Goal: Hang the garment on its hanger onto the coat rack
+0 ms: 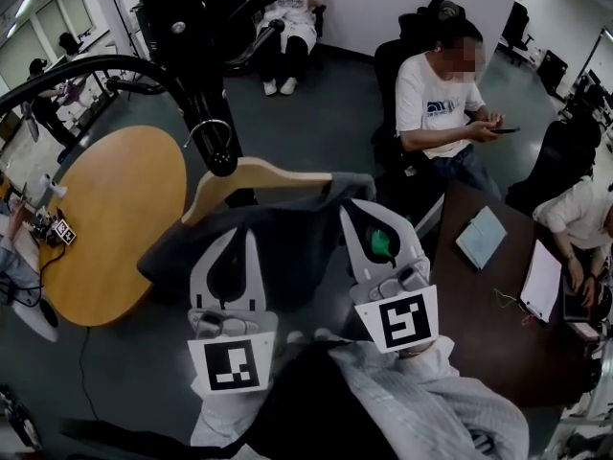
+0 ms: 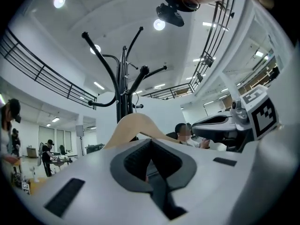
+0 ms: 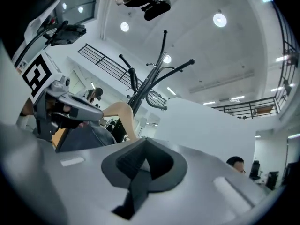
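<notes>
LIFTED TO THE RACK: We hold the dark grey garment [image 1: 278, 242], draped on its wooden hanger [image 1: 251, 175], in the air against the black coat rack [image 1: 182, 27]. It hangs clear of the floor [image 1: 326, 113] and of both counters.

The left hand-held gripper [image 1: 238, 234] has its jaws drawn together on the cloth below the hanger's left arm. The right hand-held gripper [image 1: 356, 207] is likewise closed on the garment at the right shoulder. A grip at each side seems meant to keep the hanger level and leave its metal hook [image 1: 204, 130] free to be steered.

The hook sits right at the knobbed tip of a curved rack arm [image 1: 222, 166]. We cannot tell whether it is already over that arm. Both gripper views look up past the hanger to the rack's prongs, so we judge the hanging step to be in hand.

The setting is an open office with ceiling lights and railed galleries. A round wooden counter [image 1: 115, 218] stands to the left, and a dark counter [image 1: 479, 324] with a notebook is on the right. A seated person [image 1: 441, 94] looks at a phone.
</notes>
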A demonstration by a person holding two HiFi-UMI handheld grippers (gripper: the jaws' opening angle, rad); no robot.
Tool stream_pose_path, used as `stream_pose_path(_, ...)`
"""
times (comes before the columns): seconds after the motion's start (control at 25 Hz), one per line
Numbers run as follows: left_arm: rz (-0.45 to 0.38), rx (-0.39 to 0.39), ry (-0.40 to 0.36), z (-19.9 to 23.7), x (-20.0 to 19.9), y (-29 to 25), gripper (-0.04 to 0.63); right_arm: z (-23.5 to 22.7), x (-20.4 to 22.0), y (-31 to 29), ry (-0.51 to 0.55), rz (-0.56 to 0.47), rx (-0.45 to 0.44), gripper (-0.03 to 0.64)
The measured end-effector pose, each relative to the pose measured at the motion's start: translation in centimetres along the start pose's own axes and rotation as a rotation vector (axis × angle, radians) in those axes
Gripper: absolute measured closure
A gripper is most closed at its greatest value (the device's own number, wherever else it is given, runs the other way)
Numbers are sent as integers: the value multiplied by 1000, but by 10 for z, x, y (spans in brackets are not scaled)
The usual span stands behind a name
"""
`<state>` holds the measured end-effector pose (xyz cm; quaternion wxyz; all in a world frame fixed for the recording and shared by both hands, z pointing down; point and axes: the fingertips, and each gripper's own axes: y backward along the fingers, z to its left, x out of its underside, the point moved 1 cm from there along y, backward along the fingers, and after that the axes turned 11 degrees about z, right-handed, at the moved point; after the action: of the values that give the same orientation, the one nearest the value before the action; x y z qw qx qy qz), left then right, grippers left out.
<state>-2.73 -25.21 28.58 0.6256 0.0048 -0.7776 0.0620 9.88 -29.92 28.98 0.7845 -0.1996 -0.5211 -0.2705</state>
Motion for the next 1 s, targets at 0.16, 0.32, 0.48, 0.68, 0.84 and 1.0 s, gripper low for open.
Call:
stream_pose_path(0.16,7,17,17,-7,0,-3,591,-1,3,3,-113,-2,-8,615)
stream_pose_path(0.32,15,36,12,-13,0,-3,591,4,6,3,-142,10,-46,615)
stream_pose_path(0.48,18,35,-2,-14,0,-2,591,6,7,3,-133,12,-53,617)
stream_pose_path(0.68,23,35,-4,-15,2,-2,591,8,11,4,-149,26,-65,617)
stream_pose_path(0.84,29,43,6,-15,2,-2,591,7,12,2,-155,32,-78,617)
stream_pose_path(1.0,26,51,8,-13,1,-4,591,7,12,0,-143,31,-77,617)
